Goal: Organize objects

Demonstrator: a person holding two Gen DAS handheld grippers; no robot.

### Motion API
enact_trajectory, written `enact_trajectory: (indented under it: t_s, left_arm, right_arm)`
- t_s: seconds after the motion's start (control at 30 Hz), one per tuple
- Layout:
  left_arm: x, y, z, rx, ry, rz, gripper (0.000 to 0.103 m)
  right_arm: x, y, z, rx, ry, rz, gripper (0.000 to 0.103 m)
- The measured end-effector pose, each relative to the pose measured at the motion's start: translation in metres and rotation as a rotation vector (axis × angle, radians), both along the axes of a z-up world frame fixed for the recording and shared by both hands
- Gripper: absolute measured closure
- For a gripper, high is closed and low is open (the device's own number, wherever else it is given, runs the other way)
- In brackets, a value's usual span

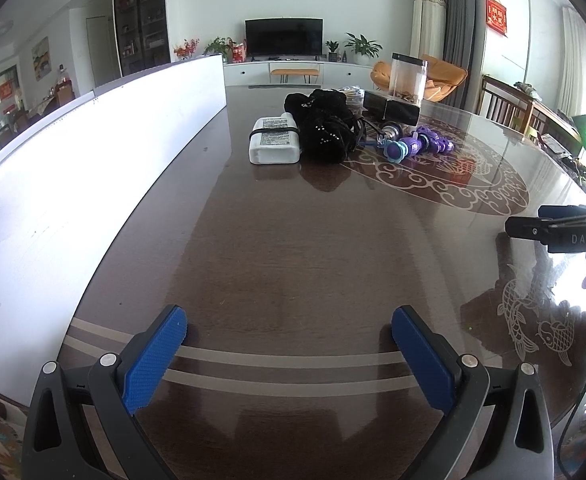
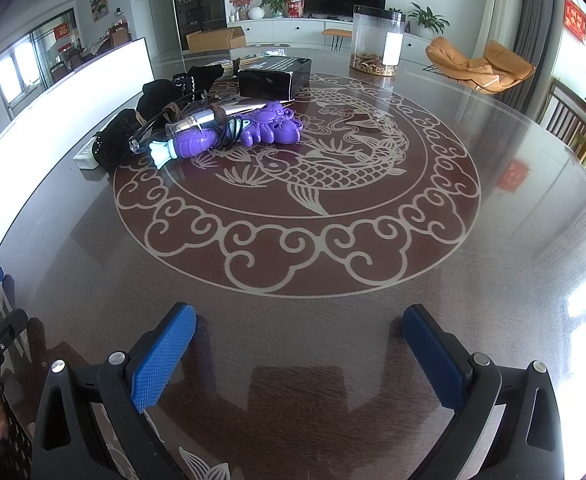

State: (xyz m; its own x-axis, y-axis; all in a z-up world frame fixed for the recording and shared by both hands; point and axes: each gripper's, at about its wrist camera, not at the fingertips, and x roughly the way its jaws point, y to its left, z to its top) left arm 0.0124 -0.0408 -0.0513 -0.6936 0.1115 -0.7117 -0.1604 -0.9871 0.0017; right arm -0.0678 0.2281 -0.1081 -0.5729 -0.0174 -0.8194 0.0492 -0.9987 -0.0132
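TV on white cabinet, plants beside it; orange chair at right, red wall hanging.

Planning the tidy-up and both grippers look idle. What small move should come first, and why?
Probably advance the right gripper toward the purple toy. Both grippers' jaws are open and empty, and the toy lies nearest on the cluttered pile's open side.

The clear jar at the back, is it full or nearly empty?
Nearly empty: the clear jar stands upright with only a thin brown layer at its bottom.
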Motion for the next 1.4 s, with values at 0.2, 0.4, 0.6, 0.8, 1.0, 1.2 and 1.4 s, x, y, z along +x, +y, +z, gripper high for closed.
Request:
enact_trajectory:
  t_s: [0.2, 0.4, 0.6, 0.8, 1.0, 1.2, 1.4]
  left_arm:
    - [0.000, 0.000, 0.000, 0.003, 0.015, 0.005, 0.000]
    - [0.000, 0.000, -0.001, 0.004, 0.018, 0.004, 0.000]
    - [-0.001, 0.000, -0.002, 0.005, 0.023, 0.003, 0.000]
    - [-0.001, 0.001, -0.002, 0.006, 0.026, 0.002, 0.000]
    - [-0.001, 0.001, -0.002, 0.006, 0.027, 0.002, 0.000]
    - [-0.001, 0.001, -0.002, 0.006, 0.026, 0.001, 0.000]
    - [0.000, 0.000, -0.002, 0.007, 0.027, -0.001, 0.000]
  right_arm:
    - [-0.029, -0.008, 0.028, -0.109, 0.035, -0.048, 0.000]
    - [-0.112, -0.030, 0.028, -0.228, -0.052, -0.182, 0.021]
    - [-0.139, -0.051, 0.011, -0.174, -0.088, -0.235, 0.055]
    - [-0.099, -0.035, 0.014, -0.136, -0.066, -0.179, 0.065]
    - [-0.034, -0.017, 0.016, -0.040, -0.023, -0.119, 0.065]
    - [-0.007, -0.013, 0.005, -0.006, -0.010, -0.095, 0.028]
    - [-0.009, -0.016, 0.001, -0.003, 0.009, -0.082, 0.014]
